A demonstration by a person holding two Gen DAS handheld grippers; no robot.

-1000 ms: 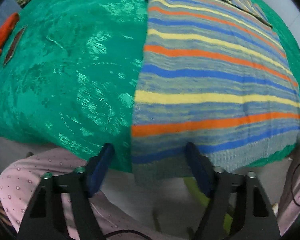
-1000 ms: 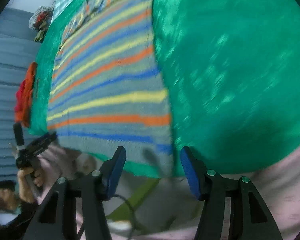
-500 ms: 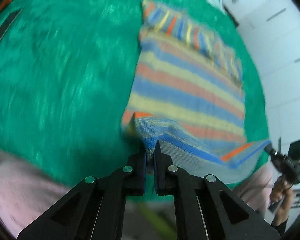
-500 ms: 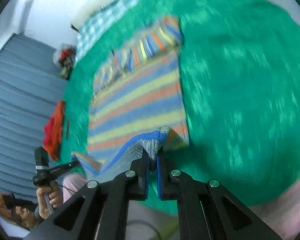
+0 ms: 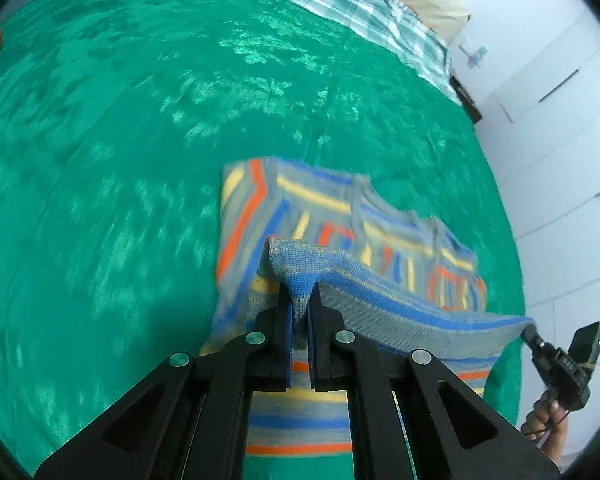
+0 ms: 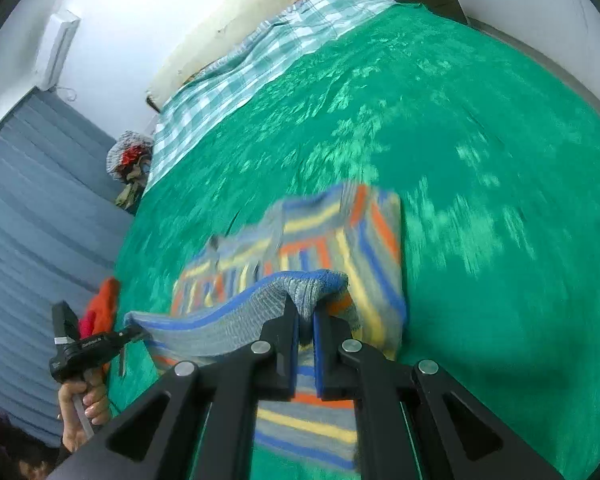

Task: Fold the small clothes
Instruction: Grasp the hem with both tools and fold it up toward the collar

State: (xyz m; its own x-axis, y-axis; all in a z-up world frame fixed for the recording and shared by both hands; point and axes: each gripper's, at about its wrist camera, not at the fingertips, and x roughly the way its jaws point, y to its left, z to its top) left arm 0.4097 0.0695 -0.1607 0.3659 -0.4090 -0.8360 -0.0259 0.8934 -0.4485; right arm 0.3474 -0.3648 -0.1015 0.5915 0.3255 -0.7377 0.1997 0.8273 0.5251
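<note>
Left claw point(image 5: 299, 308) and right claw point(image 6: 306, 314) are each pinching a hem corner of the striped sweater point(image 5: 340, 220), lifting it over the green bedspread point(image 5: 140, 120). Keeping the hem taut and level should land it squarely on the far shoulders.

The left gripper point(image 5: 299, 304) and right gripper point(image 6: 306, 312) tilt downward, jaws clamped together.

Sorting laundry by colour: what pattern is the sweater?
Grey sweater with orange, yellow and blue stripes; clearest in the left wrist view.
</note>
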